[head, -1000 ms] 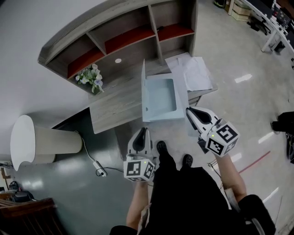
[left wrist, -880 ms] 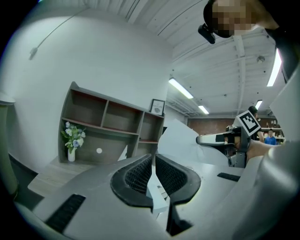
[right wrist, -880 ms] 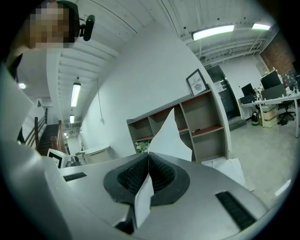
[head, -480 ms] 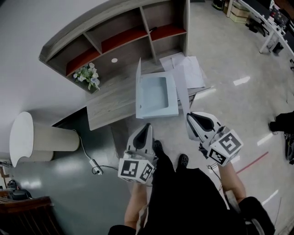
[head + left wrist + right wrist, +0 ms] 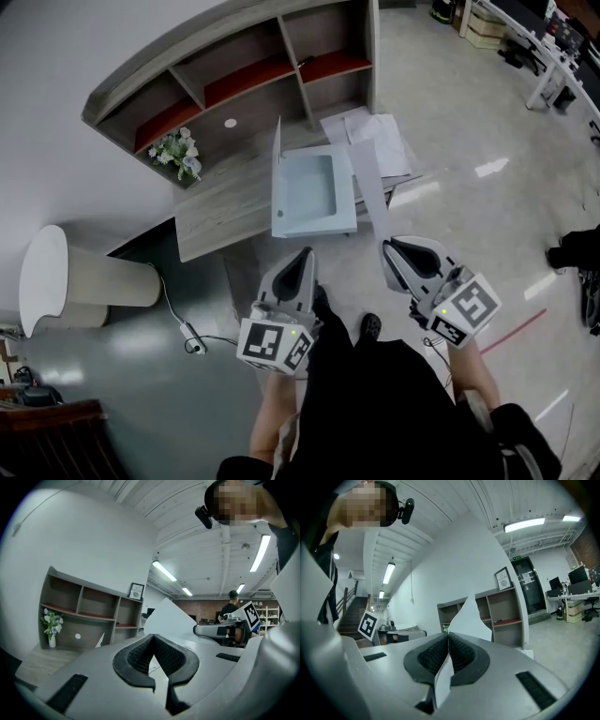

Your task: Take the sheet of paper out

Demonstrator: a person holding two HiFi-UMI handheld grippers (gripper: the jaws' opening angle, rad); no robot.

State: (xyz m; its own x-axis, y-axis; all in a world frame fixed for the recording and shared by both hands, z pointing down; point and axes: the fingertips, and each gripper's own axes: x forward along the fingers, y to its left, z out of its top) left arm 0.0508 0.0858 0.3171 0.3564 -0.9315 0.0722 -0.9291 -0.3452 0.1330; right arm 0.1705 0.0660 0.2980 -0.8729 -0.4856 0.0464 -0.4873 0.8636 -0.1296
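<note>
Two tools, one sheet of paper in play, one open pale-blue box (image 5: 314, 185) on the tabletop (image 5: 225, 211), and a small pile of loose papers (image 5: 382, 136) beside it. The right tool (image 5: 386, 249) is clamped on the sheet of paper (image 5: 370, 192), pinching its near end between the pads. The sheet's long axis runs from that tool's tip away toward the tabletop, its far end over the box's right edge. The left tool (image 5: 304, 254) is closed, pads together, well left of the sheet.
</note>
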